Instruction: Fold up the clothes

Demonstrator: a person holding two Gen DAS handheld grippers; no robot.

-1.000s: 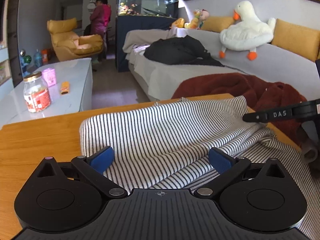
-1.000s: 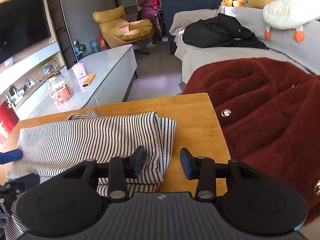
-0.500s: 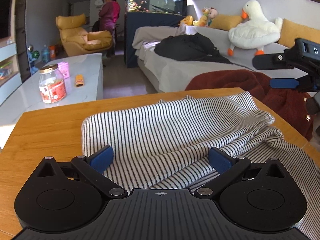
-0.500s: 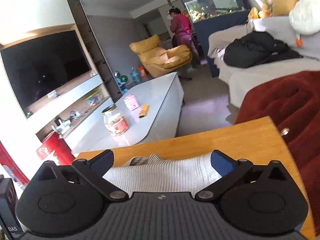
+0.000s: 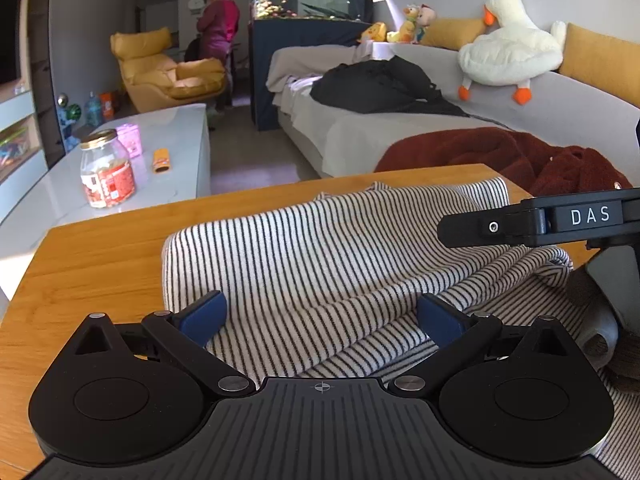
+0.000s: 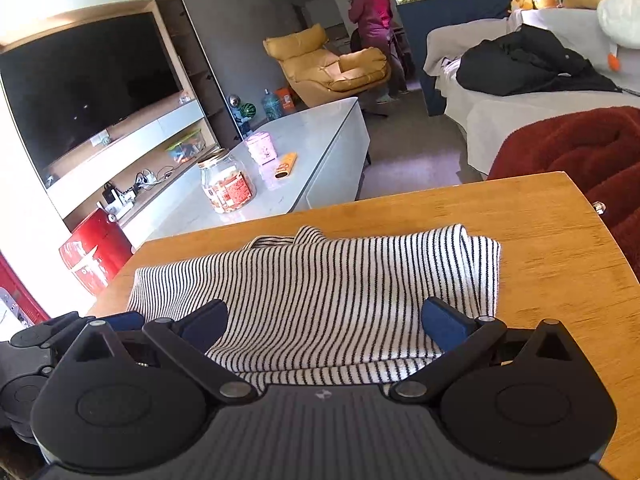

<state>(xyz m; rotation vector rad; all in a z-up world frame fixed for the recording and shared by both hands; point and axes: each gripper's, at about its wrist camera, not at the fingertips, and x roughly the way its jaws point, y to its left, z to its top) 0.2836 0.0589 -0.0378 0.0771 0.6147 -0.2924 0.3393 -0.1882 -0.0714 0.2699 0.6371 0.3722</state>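
Observation:
A black-and-white striped garment [image 5: 320, 264] lies partly folded on the wooden table [image 5: 92, 264]; it also shows in the right wrist view [image 6: 340, 292]. My left gripper [image 5: 320, 318] is open, jaws wide, low over the garment's near edge. My right gripper [image 6: 326, 322] is open too, over the garment's near part. The right gripper's black body [image 5: 536, 220] shows at the right of the left wrist view. The left gripper [image 6: 36, 344] shows at the lower left of the right wrist view.
A dark red fleece garment [image 5: 520, 156] lies on the sofa beside the table's right edge; it also shows in the right wrist view [image 6: 580, 148]. A white coffee table [image 6: 312, 152] with a jar [image 6: 226, 186] stands beyond. A person [image 6: 372, 20] stands far back.
My right gripper opened wide, rose away, then came back down over the garment. The striped garment's right part stays folded over. My left gripper stayed open and shifted slightly.

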